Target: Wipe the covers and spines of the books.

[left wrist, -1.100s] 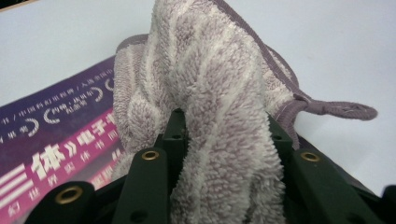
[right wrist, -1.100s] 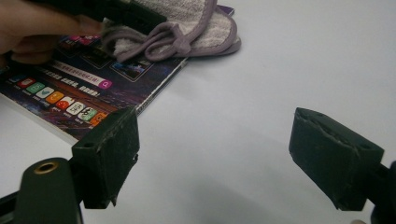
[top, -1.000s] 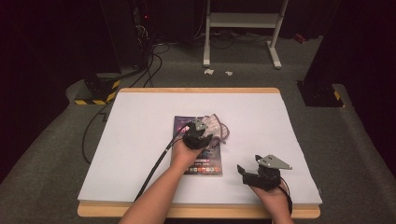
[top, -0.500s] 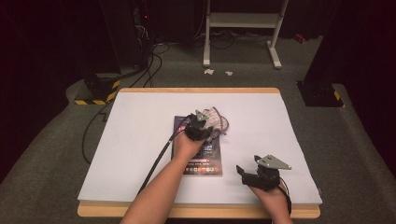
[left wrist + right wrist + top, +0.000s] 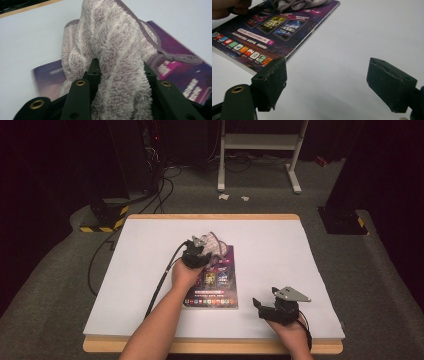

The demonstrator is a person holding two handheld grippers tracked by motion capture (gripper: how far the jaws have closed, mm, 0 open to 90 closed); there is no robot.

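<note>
I am pinching the towel [image 5: 117, 62] in the left claw [image 5: 199, 254], bunching it over the magazine [image 5: 216, 279] on the desk [image 5: 150, 245]. Soft, light and limp, mauve-and-white striped terry, it is likely gripping best at a thick fold. My right claw [image 5: 332, 85] is idling spread nearby.
</note>
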